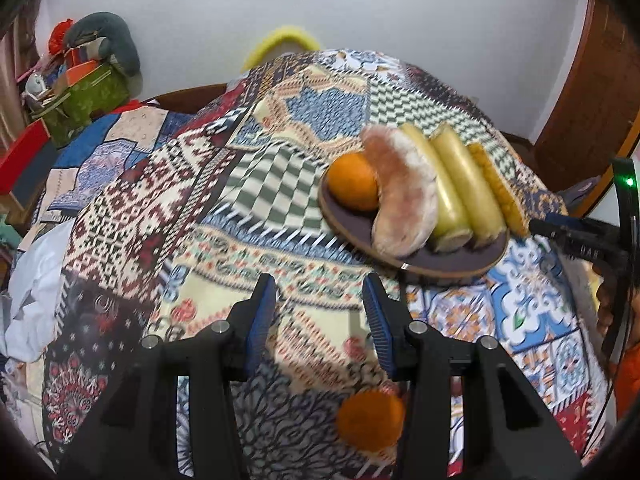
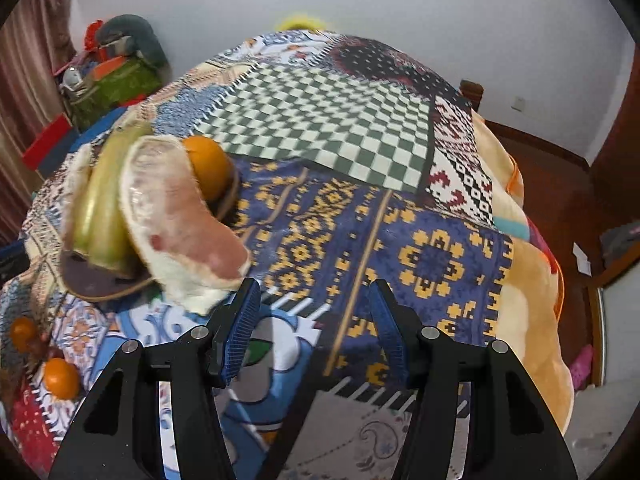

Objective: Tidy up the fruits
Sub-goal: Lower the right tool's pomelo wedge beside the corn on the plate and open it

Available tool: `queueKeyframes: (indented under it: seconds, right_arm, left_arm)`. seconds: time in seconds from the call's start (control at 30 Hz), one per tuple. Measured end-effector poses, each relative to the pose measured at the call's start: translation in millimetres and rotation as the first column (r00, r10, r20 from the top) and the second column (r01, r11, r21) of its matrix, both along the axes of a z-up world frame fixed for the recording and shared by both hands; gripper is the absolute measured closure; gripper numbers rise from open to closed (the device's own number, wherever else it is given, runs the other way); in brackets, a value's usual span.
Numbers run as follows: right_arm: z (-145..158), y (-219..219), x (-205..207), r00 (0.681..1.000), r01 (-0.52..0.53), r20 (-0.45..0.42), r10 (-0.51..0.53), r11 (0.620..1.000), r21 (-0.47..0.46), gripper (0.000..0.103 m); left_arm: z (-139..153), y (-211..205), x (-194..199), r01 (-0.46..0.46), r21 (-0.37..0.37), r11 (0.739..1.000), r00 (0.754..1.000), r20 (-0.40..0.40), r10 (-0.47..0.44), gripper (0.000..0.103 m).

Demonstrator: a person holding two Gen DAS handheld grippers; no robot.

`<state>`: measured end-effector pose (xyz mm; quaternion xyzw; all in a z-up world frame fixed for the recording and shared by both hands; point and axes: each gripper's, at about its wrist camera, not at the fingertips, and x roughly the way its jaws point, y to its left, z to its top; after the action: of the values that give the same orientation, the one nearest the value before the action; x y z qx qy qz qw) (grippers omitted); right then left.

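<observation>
A dark round plate (image 1: pixel 460 264) lies on the patchwork blanket and holds an orange (image 1: pixel 354 186), a pale pink pomelo piece (image 1: pixel 404 200), two yellow-green stalks (image 1: pixel 460 184) and a yellow cob (image 1: pixel 498 184). My left gripper (image 1: pixel 320 284) hovers in front of the plate, open, with only blanket between its fingers. A loose orange (image 1: pixel 370 420) lies below it, close to its right finger. In the right wrist view the plate (image 2: pixel 92 284) sits at the left with the pomelo piece (image 2: pixel 180 216) leaning over its rim. My right gripper (image 2: pixel 315 286) is open and empty, just right of it.
Two more loose oranges (image 2: pixel 60 378) lie on the blanket at the lower left. A green bag with clutter (image 1: pixel 88 96) stands at the back left by the wall. The black frame of the other hand-held gripper (image 1: pixel 580 236) reaches in from the right. The blanket drops off to a wooden floor (image 2: pixel 552 184).
</observation>
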<state>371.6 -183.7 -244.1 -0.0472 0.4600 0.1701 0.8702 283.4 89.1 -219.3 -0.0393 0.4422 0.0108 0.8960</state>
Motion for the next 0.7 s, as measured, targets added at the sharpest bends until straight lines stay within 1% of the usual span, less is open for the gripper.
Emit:
queueKeyframes:
  seconds: [0.07, 0.13, 0.23, 0.27, 0.4, 0.47, 0.5, 0.57, 0.63, 0.67, 0.7]
  right_arm:
    - [-5.2, -0.3, 1.5, 1.000, -0.007, -0.018, 0.008, 1.000, 0.013, 0.050]
    - [-5.8, 1.8, 1.6, 1.000, -0.015, -0.014, 0.015, 1.000, 0.015, 0.047]
    - [-3.8, 5.2, 3.1, 1.000, -0.008, -0.018, 0.008, 1.000, 0.026, 0.047]
    - [-3.1, 5.4, 3.8, 1.000, -0.006, -0.019, 0.007, 1.000, 0.030, 0.048]
    - [-0.3, 5.4, 4.8, 0.999, -0.010, -0.033, 0.013, 0.997, 0.079, 0.059]
    - [0.3, 10.9, 5.3, 1.000, -0.016, -0.025, 0.018, 0.998, 0.056, 0.059]
    - [3.9, 12.5, 4.2, 1.000, -0.019, -0.006, 0.019, 0.999, 0.046, 0.059]
    - [12.8, 12.0, 2.8, 1.000, -0.031, 0.002, 0.031, 0.993, 0.111, 0.059]
    - [23.4, 15.1, 0.8, 0.998, -0.068, 0.013, 0.067, 0.984, 0.164, 0.055]
    - [27.6, 19.4, -0.3, 0.996, -0.090, 0.026, 0.087, 0.983, 0.163, 0.051]
    - [31.8, 25.3, -1.9, 0.993, -0.112, 0.044, 0.106, 0.983, 0.147, 0.048]
  left_arm:
    - [-1.7, 1.3, -3.3, -0.004, -0.001, 1.000, 1.000, -0.002, 0.004, 0.058]
    - [-2.5, 2.5, -6.1, -0.008, -0.009, 1.000, 1.000, -0.002, 0.008, 0.058]
    - [-2.1, 1.6, -7.9, -0.009, -0.019, 1.000, 1.000, 0.001, 0.009, 0.058]
    - [-1.5, 1.3, -7.7, -0.008, -0.022, 1.000, 1.000, 0.003, 0.008, 0.058]
    - [0.4, -2.4, -7.2, 0.002, -0.024, 1.000, 1.000, 0.010, -0.001, 0.058]
    - [0.3, -4.0, -6.4, 0.003, -0.026, 1.000, 1.000, 0.008, -0.003, 0.058]
    - [0.5, -4.2, -6.4, 0.004, -0.028, 1.000, 1.000, 0.008, -0.003, 0.058]
    - [1.8, -4.5, -7.3, 0.003, -0.032, 0.999, 1.000, 0.012, -0.002, 0.058]
    - [3.9, -4.1, -7.7, 0.002, -0.037, 0.999, 1.000, 0.018, -0.002, 0.058]
    - [4.7, -3.9, -7.8, 0.002, -0.037, 0.999, 1.000, 0.020, -0.001, 0.058]
    - [5.5, -3.4, -7.9, 0.001, -0.037, 0.999, 1.000, 0.023, 0.000, 0.058]
